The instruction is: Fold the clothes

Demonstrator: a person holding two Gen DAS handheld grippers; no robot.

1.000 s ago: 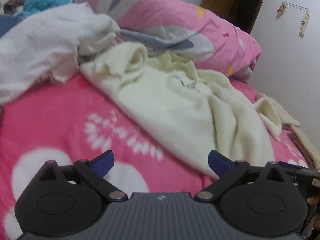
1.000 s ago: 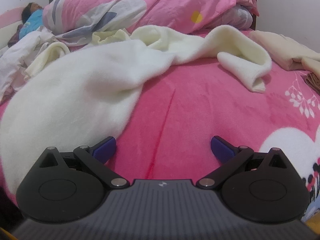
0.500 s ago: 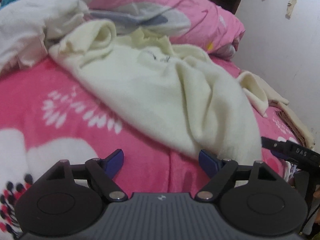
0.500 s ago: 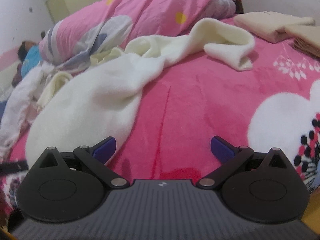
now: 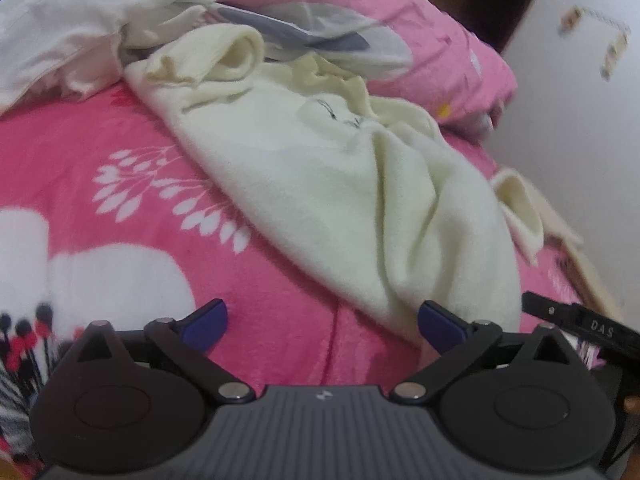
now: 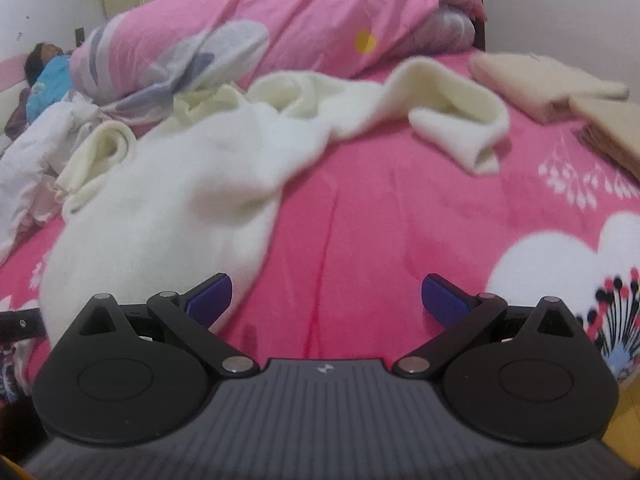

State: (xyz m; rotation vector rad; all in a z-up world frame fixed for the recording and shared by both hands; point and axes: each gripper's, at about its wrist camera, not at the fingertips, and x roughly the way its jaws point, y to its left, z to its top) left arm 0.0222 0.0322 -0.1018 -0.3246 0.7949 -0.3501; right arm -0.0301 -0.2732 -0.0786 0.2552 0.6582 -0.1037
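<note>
**Both grippers wide over a crumpled cream sweater**

Jaws on the left gripper (image 5: 322, 322) stand spread wide and have just been opening, with only pink blanket showing between the blue pads and nothing gripped. Its right-hand pad sits just beside the lower hem of the cream sweater (image 5: 320, 184), which may brush it; the blur makes contact hard to judge. Jaws on the right gripper (image 6: 326, 300) are likewise released and apart, empty, with the sweater's hem next to the left-hand pad.

The sweater lies crumpled on the pink blanket (image 5: 120, 216), which is printed with white leaf sprigs and large white shapes. In the left wrist view the body of the sweater runs diagonally from upper left to lower right, deeply creased, with a small dark drawing near the chest. One sleeve is bunched at the upper left, its cuff curled open; the other trails off toward the right edge. In the right wrist view that second sleeve (image 6: 452, 120) stretches across the blanket and doubles back on itself.

A pile of white cloth (image 5: 80, 28) lies touching the sweater's upper left. Behind it a rolled pink quilt (image 6: 320, 16) with grey patches spans the bed. Folded beige clothes (image 6: 552, 88) rest at the far right, apart from the sweater. A doll in blue (image 6: 48, 76) lies at the far left.
</note>
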